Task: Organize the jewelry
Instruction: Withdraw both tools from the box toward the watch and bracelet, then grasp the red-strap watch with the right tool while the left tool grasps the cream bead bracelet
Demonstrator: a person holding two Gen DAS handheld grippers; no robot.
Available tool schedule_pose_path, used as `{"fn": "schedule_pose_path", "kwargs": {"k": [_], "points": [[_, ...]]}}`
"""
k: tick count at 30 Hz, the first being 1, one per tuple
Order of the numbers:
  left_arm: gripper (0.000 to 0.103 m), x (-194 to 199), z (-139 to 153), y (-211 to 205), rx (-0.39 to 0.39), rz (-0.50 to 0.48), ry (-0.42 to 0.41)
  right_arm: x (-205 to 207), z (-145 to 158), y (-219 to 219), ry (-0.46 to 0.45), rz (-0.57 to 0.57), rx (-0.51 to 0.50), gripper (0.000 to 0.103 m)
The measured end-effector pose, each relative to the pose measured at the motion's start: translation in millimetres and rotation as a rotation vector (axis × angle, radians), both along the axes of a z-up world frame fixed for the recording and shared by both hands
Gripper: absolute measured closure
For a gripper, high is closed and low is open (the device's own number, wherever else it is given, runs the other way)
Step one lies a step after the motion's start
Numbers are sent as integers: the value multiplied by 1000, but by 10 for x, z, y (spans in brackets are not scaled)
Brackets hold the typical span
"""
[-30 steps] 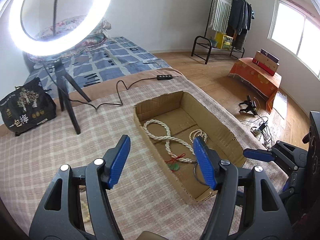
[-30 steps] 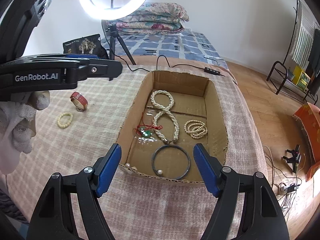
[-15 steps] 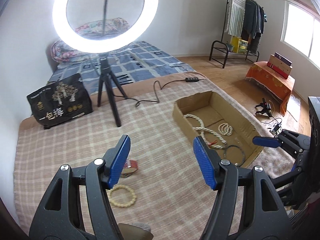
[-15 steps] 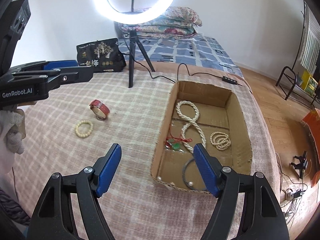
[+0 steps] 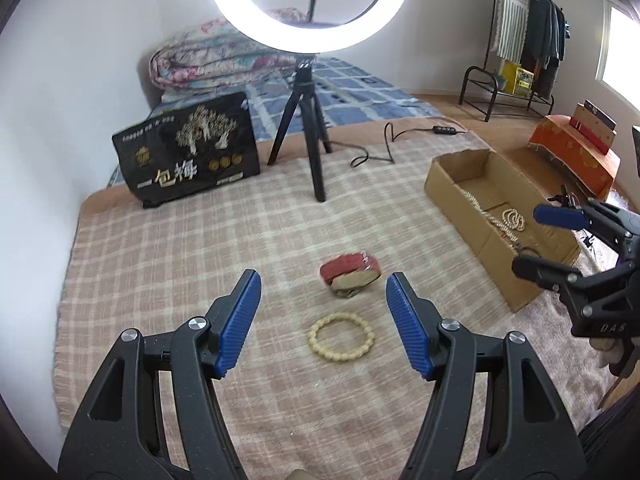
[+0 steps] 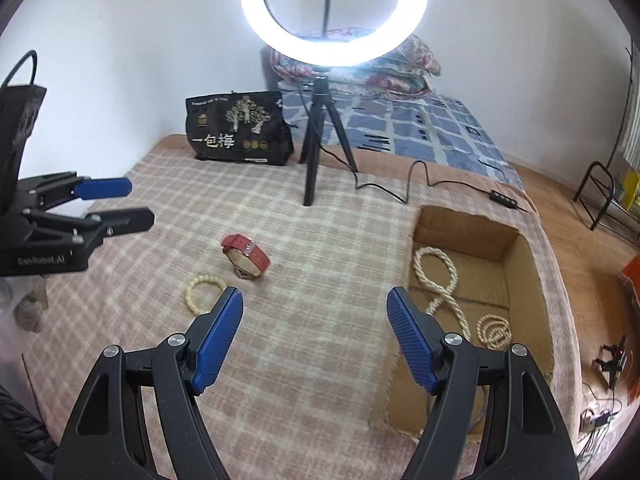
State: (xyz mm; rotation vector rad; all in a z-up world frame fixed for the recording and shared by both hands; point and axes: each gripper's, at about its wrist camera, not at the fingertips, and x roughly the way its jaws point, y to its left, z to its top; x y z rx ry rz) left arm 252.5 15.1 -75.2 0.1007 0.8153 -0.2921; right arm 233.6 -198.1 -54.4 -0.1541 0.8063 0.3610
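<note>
1. Both my grippers are released and hold nothing. My left gripper point(image 5: 322, 322) hangs over the plaid blanket point(image 5: 180, 264) with its blue pads spread wide. My right gripper point(image 6: 314, 338) does the same further right, partly above the near corner of the cardboard box point(image 6: 524, 276).
2. The loose jewelry lies on the blanket left of the box: a cream bead bracelet point(image 5: 341, 338) between my left pads, and just beyond it a red-strapped wristwatch point(image 5: 350, 274). Already inside the box are a long pearl rope necklace point(image 6: 438, 280) and a small coil of pearl beads point(image 6: 494, 330).
3. Risk at the bracelet: it lies flat on soft cloth, so I judge my pads could pinch blanket with it, or push it aside instead of catching it.
4. Risk at the watch: it stands loosely curled on its strap, so a sideways nudge could tip it or let it slip out of a shallow pinch.
5. Risk between grippers: both are near the same two pieces, so they could collide if both reach together.
6. Readable writing, left to right: "GenRobot.AI" on the side of my left gripper in the right wrist view; large Chinese characters on the black bag point(image 6: 238, 130) that look like "一包梅". The smaller print is unreadable.
</note>
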Motion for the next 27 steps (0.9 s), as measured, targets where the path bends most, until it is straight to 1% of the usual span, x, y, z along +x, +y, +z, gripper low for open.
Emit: {"fn": "schedule_pose_path", "kwargs": {"k": [5, 11, 12, 13, 15, 20, 22, 24, 27], "points": [[36, 6, -195, 195, -12, 15, 53, 144, -58, 220, 31, 35, 2, 29], [36, 44, -449, 302, -62, 16, 136, 373, -205, 489, 97, 80, 6, 29], [37, 58, -492, 309, -71, 15, 150, 422, -241, 526, 109, 82, 6, 29], [43, 70, -534, 310, -75, 15, 163, 457, -272, 555, 116, 85, 5, 29], [48, 107, -610, 307, -77, 16, 189, 527, -351, 616, 134, 91, 0, 29], [50, 196, -785, 299, -99, 16, 236, 651, -509, 734, 160, 107, -19, 29], [58, 237, -841, 284, -99, 15, 252, 698, -560, 777, 167, 115, -29, 30], [59, 275, -899, 269, -101, 15, 266, 741, -611, 813, 177, 120, -39, 36], [59, 326, -985, 229, -96, 13, 284, 802, -693, 869, 199, 129, -48, 38]]}}
